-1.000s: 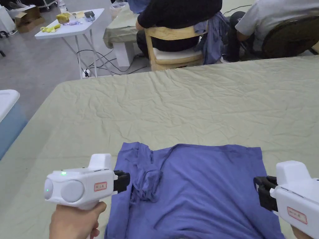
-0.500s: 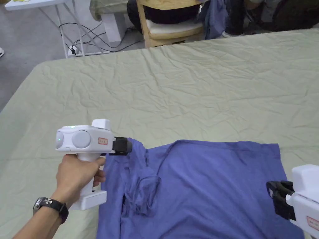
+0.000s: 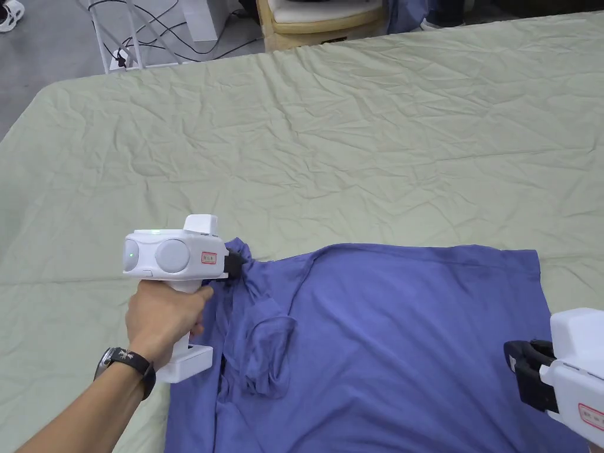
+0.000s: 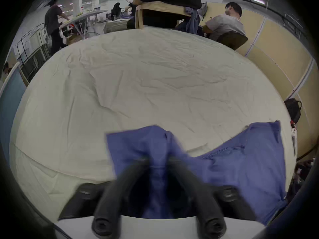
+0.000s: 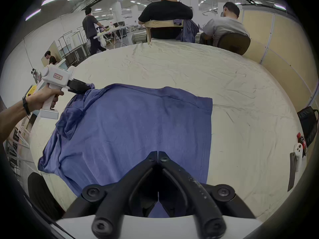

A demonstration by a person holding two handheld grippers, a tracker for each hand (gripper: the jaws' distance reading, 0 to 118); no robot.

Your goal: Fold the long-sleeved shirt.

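Note:
A blue long-sleeved shirt [image 3: 401,342] lies spread on the green-sheeted table [image 3: 354,147], with a sleeve bunched [image 3: 265,348] near its left side. My left gripper [image 3: 239,263] is at the shirt's far left corner, shut on the cloth; in the left gripper view the blue cloth [image 4: 158,170] runs between the jaws. The right gripper view shows the left gripper [image 5: 86,88] pinching that same corner. My right gripper [image 3: 519,368] hovers at the shirt's right edge; its jaws [image 5: 158,154] meet tip to tip over the shirt [image 5: 129,125] with nothing between them.
A wide stretch of wrinkled sheet lies beyond the shirt. A wooden chair [image 3: 318,17] stands at the far edge, with cables [image 3: 159,35] on the floor to its left. People [image 5: 165,13] sit beyond the table. A black bag [image 5: 309,122] and a bottle [image 5: 301,140] are at the right.
My left gripper moved from beside the shirt's left edge forward to its far left corner and closed on the cloth. The right gripper stayed near the right edge. The head camera tilted down.

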